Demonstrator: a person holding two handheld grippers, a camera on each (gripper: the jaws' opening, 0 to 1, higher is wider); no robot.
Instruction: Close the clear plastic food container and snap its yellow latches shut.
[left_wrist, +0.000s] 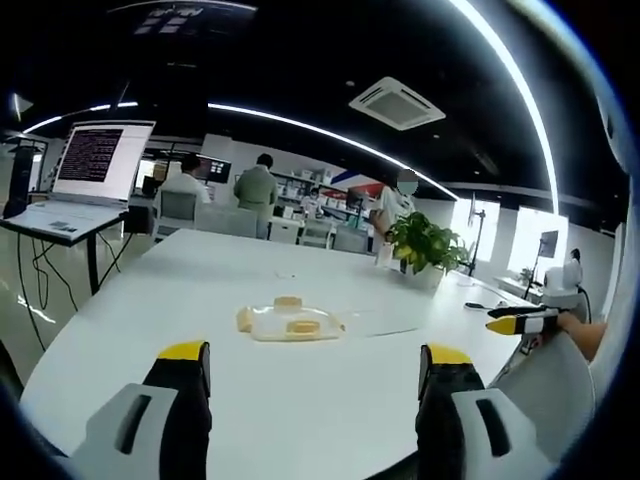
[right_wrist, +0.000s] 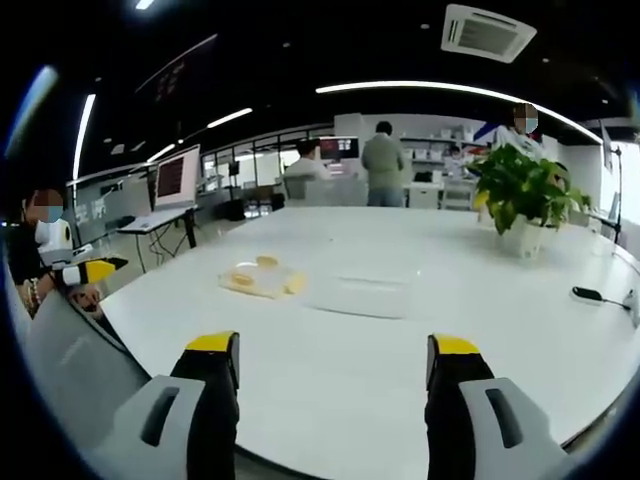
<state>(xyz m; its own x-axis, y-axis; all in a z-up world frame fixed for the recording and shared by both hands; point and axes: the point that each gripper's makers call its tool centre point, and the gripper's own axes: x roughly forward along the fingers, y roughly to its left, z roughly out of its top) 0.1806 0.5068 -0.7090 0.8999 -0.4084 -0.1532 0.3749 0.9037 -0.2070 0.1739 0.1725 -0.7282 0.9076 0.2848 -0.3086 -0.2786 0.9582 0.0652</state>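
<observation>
Left gripper view: yellow-tipped black jaws of the left gripper (left_wrist: 315, 385) stand spread wide and hold nothing, poised above the near edge of the round white table (left_wrist: 150, 330), apparently squared up for an approach. Framed between them, well apart, lies the clear plastic food container with yellow latches (left_wrist: 290, 322), low and flat near the table's middle, where both hands can reach it. At the right edge the right gripper (left_wrist: 520, 322) enters. A raised monitor with dark text on its screen (left_wrist: 100, 155) stands at left; its writing is too small to read.

Right gripper view: jaws of the right gripper (right_wrist: 335, 390) are likewise spread and empty. The container (right_wrist: 262, 280) lies left of centre; whether its lid is seated cannot be told. A leafy green plant in a white pot (right_wrist: 520, 200) stands far right
</observation>
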